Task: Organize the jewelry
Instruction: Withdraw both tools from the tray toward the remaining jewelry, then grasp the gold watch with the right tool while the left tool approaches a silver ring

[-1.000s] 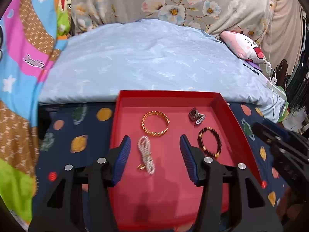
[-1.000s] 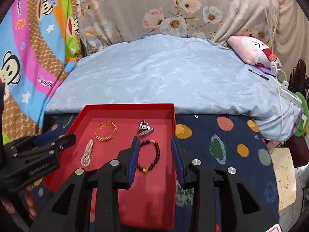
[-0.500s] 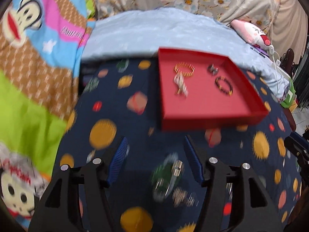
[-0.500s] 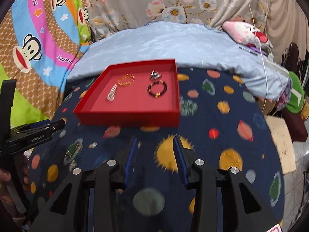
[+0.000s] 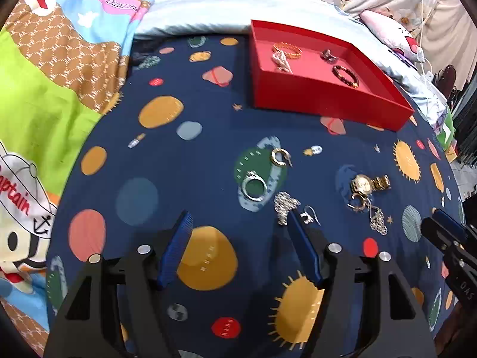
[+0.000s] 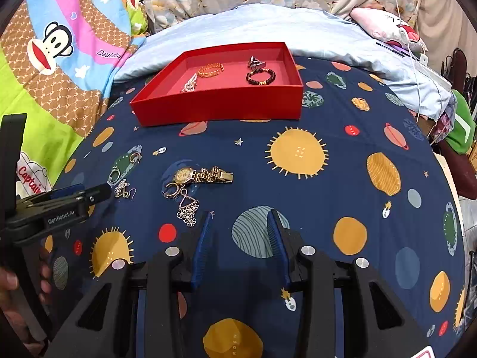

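Mostly metallic trinkets, boxy red tray (image 5: 313, 89)

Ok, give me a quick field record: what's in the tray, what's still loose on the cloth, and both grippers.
tray: red tray at the far side of the cloth
in tray: gold bangle, pearl piece, dark bead bracelet, silver ring
loose on cloth: gold watch, silver ring with setting, gold hoop, chain pieces
left gripper: opening, nothing between its fingers
right gripper: open, empty
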The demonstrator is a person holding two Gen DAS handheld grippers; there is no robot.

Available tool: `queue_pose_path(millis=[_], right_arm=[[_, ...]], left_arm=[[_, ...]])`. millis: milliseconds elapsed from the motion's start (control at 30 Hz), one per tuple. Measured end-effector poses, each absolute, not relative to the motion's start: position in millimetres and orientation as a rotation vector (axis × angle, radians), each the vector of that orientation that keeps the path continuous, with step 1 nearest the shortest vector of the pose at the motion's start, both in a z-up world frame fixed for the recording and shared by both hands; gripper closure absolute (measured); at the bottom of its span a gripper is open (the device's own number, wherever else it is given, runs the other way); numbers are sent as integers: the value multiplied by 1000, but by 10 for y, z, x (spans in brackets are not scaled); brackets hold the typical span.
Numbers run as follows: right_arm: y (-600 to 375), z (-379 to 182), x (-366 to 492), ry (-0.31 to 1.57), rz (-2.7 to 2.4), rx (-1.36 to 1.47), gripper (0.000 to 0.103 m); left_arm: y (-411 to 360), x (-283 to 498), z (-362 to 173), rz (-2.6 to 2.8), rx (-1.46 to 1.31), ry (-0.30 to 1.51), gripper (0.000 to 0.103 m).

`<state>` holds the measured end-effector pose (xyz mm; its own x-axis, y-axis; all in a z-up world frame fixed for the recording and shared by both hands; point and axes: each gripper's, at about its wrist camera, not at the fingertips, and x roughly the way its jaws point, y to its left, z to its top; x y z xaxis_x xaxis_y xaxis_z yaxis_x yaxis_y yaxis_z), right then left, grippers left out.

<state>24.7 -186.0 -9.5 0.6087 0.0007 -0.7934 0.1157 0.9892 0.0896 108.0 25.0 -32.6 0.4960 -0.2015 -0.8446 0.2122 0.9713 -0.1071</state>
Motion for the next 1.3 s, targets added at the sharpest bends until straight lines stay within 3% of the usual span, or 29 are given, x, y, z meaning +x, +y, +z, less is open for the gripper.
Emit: queue_pose_path(millis=[367,1300], right_arm=[[-1807,-129,369,922,-47,146,65],[-1599,-374,1093,968,19,341,64]], left_arm=[[-13,1072,-359,-274,8,1027,38],[303,1197,-369,-231,-38,1038,38]])
